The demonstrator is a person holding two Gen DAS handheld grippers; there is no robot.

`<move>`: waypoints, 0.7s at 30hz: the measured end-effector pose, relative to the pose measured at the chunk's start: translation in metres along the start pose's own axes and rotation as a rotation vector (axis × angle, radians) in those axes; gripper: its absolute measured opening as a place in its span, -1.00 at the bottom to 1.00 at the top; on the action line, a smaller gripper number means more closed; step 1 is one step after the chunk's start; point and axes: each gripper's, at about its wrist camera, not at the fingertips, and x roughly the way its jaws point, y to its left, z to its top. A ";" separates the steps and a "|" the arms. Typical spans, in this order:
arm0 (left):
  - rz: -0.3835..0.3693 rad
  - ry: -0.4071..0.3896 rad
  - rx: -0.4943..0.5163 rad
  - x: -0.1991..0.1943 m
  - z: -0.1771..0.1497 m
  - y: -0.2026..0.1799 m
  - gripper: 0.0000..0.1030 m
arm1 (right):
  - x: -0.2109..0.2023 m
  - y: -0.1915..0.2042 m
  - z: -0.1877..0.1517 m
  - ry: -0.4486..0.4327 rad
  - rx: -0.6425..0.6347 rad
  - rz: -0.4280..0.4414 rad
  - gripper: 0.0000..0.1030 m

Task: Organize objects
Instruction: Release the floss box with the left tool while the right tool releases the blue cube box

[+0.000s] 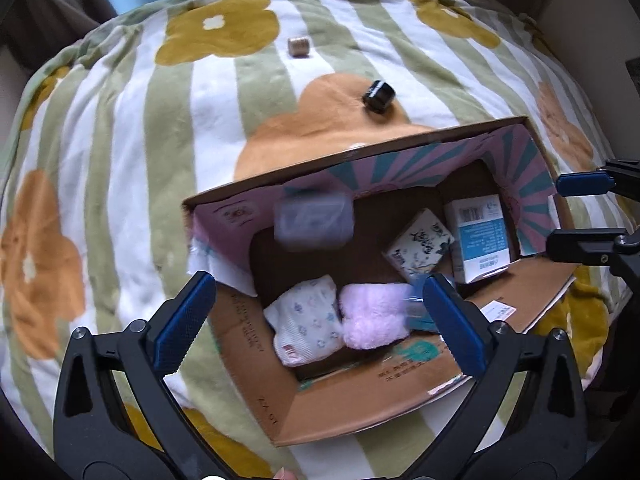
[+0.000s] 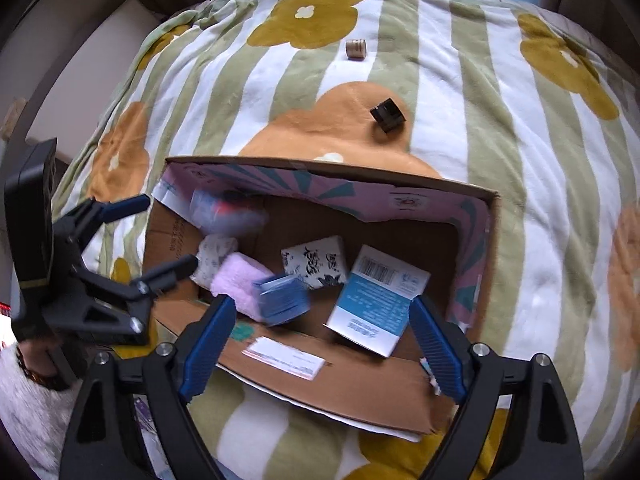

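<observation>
Box [image 1: 360,408] on blanket [image 1: 120,160] | left gripper [image 1: 320,320] jaws wide, empty | right gripper [image 2: 320,344] jaws wide, empty | blurred case [image 1: 314,220] over box | black cube [image 1: 378,96] beyond box

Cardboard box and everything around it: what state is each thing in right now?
Cardboard box: open, flaps out.
Blue-and-white carton: in the box, tilted.
Pink towel: folded, in the box.
Clear plastic case: blurred, apparently dropping into the box.
Black cap: on the blanket, outside.
Left gripper: open, empty.
Right gripper: open, empty.
</observation>
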 end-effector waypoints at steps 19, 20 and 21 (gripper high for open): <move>-0.036 -0.003 -0.041 0.004 0.005 0.011 0.99 | 0.004 -0.003 0.012 -0.015 0.039 -0.027 0.68; -0.039 -0.004 -0.040 0.003 0.007 0.011 0.99 | 0.003 -0.003 0.013 -0.016 0.040 -0.028 0.68; -0.040 -0.006 -0.038 0.002 0.010 0.012 0.99 | 0.001 -0.004 0.015 -0.017 0.041 -0.029 0.68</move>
